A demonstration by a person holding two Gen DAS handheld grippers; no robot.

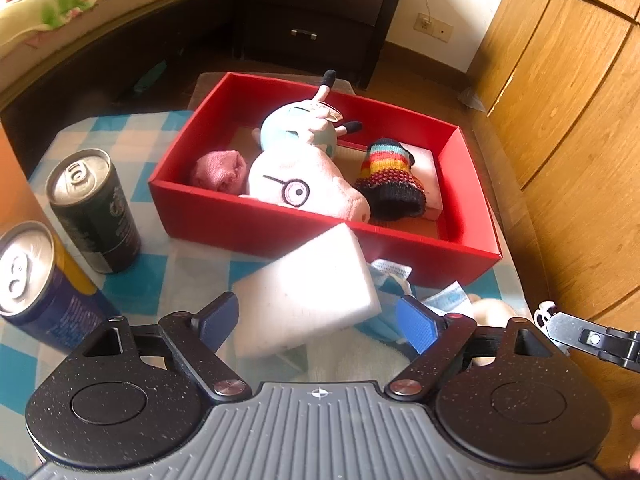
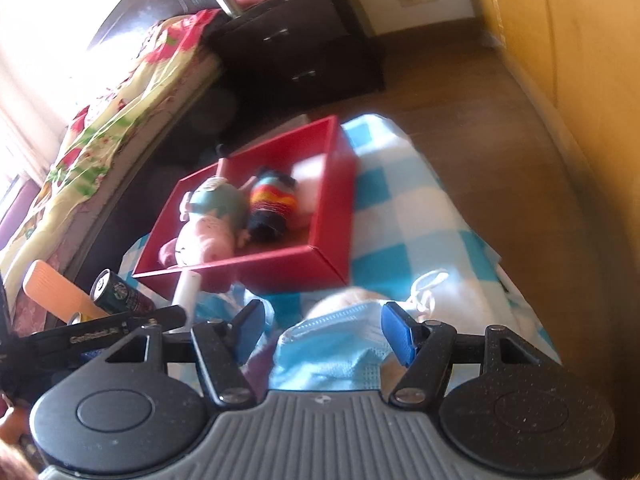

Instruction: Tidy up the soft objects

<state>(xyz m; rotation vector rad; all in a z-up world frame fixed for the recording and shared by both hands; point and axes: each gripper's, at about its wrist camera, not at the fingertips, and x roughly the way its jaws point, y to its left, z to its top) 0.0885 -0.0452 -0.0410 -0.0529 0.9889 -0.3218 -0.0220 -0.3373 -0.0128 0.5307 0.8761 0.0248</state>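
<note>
Left wrist view: my left tool [image 1: 316, 320] pinches a white sponge [image 1: 308, 296] just before the red box [image 1: 320, 236], which already holds a pig plush [image 1: 308, 188], socks and knitwear. My right tool [image 2: 322, 334], spread, hovers over a blue face mask [image 2: 332, 344] left on the checked surface [image 2: 400, 232].

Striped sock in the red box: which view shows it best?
The left wrist view: the striped sock is sharp, its colour bands and dark cuff clear, beside the plush pig. The right wrist view shows it smaller and blurred.
</note>
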